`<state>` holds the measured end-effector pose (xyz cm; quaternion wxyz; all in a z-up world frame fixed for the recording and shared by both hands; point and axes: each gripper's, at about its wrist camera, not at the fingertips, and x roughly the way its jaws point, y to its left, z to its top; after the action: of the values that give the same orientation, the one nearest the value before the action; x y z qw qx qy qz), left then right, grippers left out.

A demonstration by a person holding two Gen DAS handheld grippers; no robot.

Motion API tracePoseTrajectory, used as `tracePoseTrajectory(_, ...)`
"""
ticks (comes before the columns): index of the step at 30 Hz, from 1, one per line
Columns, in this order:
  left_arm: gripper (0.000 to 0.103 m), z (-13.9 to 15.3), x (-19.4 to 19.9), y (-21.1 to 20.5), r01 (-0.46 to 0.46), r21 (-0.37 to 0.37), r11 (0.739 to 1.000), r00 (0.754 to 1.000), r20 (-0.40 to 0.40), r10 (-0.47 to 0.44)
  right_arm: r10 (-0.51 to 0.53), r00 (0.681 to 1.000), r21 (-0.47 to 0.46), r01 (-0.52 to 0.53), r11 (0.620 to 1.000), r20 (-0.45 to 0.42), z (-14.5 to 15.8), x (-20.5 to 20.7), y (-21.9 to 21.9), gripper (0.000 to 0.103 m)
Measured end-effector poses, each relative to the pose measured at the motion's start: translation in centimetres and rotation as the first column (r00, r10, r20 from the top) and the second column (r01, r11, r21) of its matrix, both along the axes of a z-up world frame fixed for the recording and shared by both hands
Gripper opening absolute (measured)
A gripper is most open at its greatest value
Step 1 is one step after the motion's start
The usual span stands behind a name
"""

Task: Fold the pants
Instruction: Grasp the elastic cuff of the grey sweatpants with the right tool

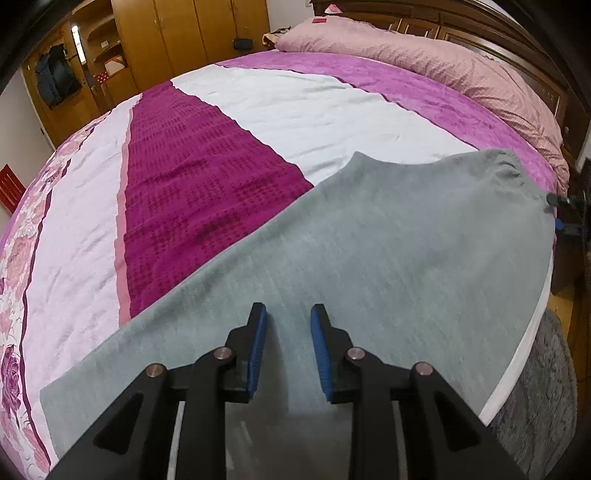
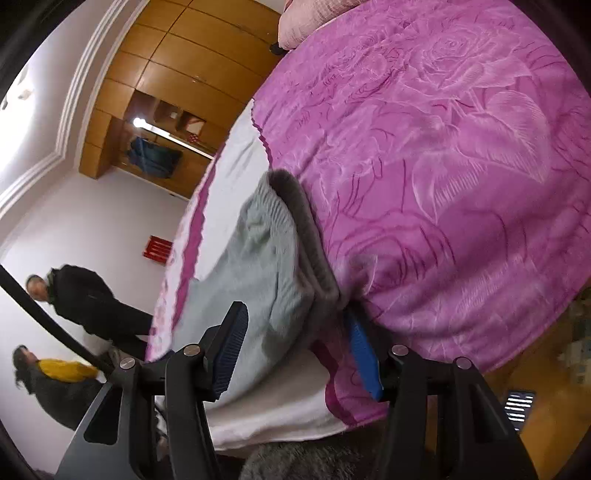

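Observation:
Grey pants [image 1: 388, 243] lie flat along the near edge of the bed, waistband at the far right. My left gripper [image 1: 288, 314] hovers just above the pants' middle, jaws open and empty. In the right wrist view, tilted sideways, the pants' ribbed waistband end [image 2: 262, 254] lies between the fingers of my right gripper [image 2: 295, 317]. Its jaws are wide open around the waist corner, the right blue pad [image 2: 360, 343] low against the bed edge under the fabric. The right gripper also shows at the pants' far right edge in the left wrist view [image 1: 561, 203].
The bed carries a pink, white and magenta cover [image 1: 207, 173] and a pink quilt [image 1: 424, 59] by the dark headboard. Wooden wardrobes [image 1: 177, 33] stand behind. Two people [image 2: 85, 302] stand by the wall. A phone [image 2: 519, 406] lies on the floor.

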<state>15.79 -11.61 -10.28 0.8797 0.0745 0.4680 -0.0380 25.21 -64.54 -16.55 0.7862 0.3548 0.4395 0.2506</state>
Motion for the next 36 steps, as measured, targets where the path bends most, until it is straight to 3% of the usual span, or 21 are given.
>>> tracePoseTrajectory(5,0.027,-0.1,-0.2,0.4,0.004,-0.001,1.0,1.0,-0.004,-0.004,-0.024,0.999,0.038,0.022,0.999,0.043,1.3,1.0,-0.6,0.055)
tracePoseTrajectory(10,0.029,-0.3,0.0,0.7,-0.012,-0.023,1.0,1.0,-0.006,0.011,0.02,1.0,0.078,-0.02,0.997,0.005,-0.3,-0.3,0.7,0.055)
tracePoseTrajectory(16,0.029,-0.4,-0.1,0.5,-0.004,-0.008,1.0,1.0,-0.004,0.004,-0.022,0.999,0.131,0.016,0.991,0.046,-0.2,0.6,0.9,0.055)
tracePoseTrajectory(22,0.03,-0.4,-0.1,0.8,-0.012,-0.025,1.0,1.0,-0.004,0.012,-0.004,1.0,0.051,0.003,0.999,0.021,-0.2,2.4,2.2,0.054)
tracePoseTrajectory(24,0.03,-0.5,-0.1,0.7,-0.011,-0.023,1.0,1.0,-0.002,0.011,-0.011,1.0,0.03,0.011,0.999,0.013,-0.1,2.3,1.9,0.04)
tracePoseTrajectory(25,0.03,-0.5,-0.1,0.7,-0.01,-0.023,1.0,1.0,-0.002,0.01,-0.029,1.0,-0.001,0.029,1.0,0.0,-0.1,2.3,1.7,0.019)
tracePoseTrajectory(36,0.03,-0.5,-0.1,0.7,-0.014,-0.028,1.0,1.0,-0.002,0.014,-0.029,1.0,-0.082,0.029,0.996,0.01,1.2,2.6,2.5,0.018)
